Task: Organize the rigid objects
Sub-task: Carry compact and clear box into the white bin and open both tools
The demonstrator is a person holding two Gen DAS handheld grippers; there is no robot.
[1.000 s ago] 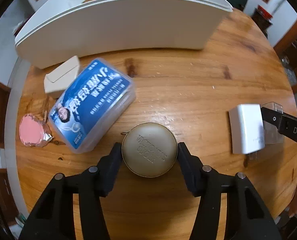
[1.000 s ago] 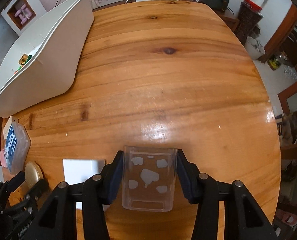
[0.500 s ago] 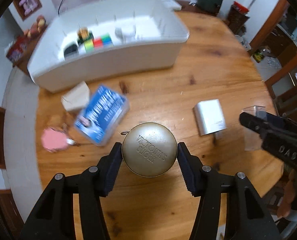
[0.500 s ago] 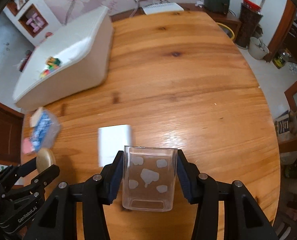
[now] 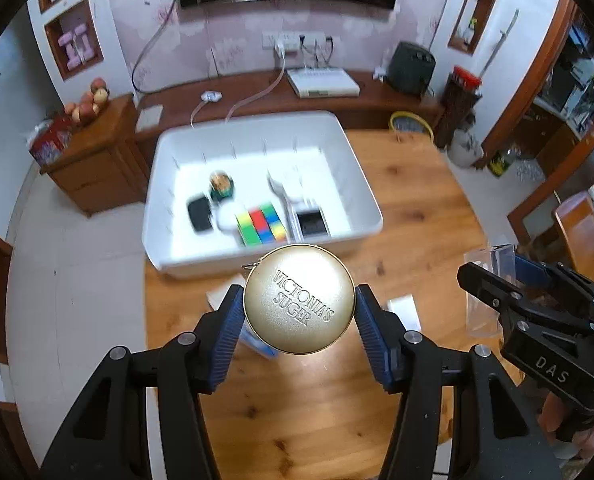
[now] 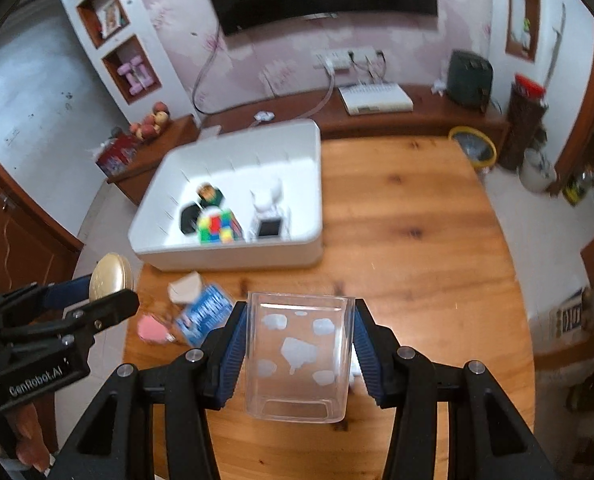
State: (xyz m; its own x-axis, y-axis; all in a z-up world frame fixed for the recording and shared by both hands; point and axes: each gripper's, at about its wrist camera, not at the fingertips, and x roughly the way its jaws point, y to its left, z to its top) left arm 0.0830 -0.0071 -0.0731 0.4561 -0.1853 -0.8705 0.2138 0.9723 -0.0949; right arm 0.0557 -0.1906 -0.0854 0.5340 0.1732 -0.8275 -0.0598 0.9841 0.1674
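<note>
Evidently each hand-held gripper is clamped on its load, left (image 5: 299, 316) on the gold tin (image 5: 299, 298), right (image 6: 297, 354) on the clear cup (image 6: 297, 354), both high above the tabletop (image 6: 417, 240) (presumably to clear the wall of the white bin (image 5: 257, 256) at the far left)

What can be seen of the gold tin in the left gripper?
The gold tin is round and flat, metallic-looking with a matte sheen, and its lid is embossed VICTORIAS SUGER. A small wire loop sticks out at its upper left edge. The left gripper is shut on it, blue pads pressing its opposite rims. It is held clear above the table, lid facing the camera, nothing else touching it. The right wrist view shows it edge-on.
</note>
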